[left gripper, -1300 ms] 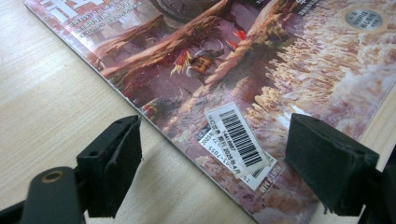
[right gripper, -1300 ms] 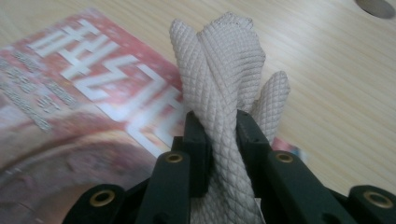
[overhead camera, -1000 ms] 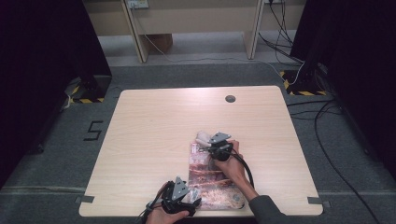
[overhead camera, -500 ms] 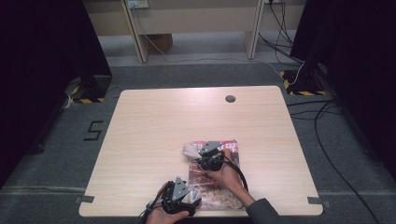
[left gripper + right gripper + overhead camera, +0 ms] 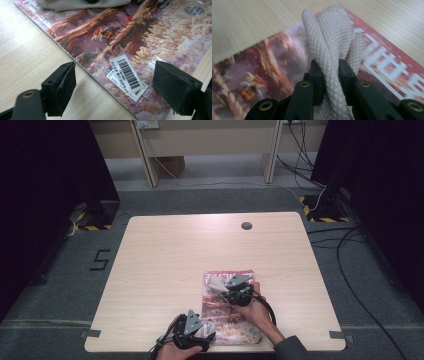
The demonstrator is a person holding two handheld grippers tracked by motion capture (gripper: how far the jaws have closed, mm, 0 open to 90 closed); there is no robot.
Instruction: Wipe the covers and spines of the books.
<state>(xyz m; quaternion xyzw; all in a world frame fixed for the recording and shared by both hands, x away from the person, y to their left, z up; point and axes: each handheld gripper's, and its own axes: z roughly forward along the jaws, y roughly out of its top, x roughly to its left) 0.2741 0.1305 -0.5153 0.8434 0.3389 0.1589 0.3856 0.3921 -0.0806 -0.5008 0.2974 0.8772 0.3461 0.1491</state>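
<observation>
A magazine (image 5: 226,312) with a red and brown picture cover lies flat near the table's front edge; its barcode sticker (image 5: 127,72) faces my left gripper view. My right gripper (image 5: 330,75) is shut on a bunched cream waffle-weave cloth (image 5: 332,37) and holds it on the magazine's far left corner (image 5: 215,284). My left gripper (image 5: 207,336) rests at the magazine's near left corner, jaws open, one pad (image 5: 62,87) over bare table and the other pad (image 5: 175,85) over the cover, nothing pinched.
The light wooden table (image 5: 165,260) has a round cable hole (image 5: 246,225) near its far edge. Grey carpet surrounds it, with desk legs and cables beyond and a "5" mark (image 5: 100,260) on the floor at left.
My right gripper has slid the cloth leftward across the top of the magazine, from its far right part to its far left corner. The left gripper has stayed put.
</observation>
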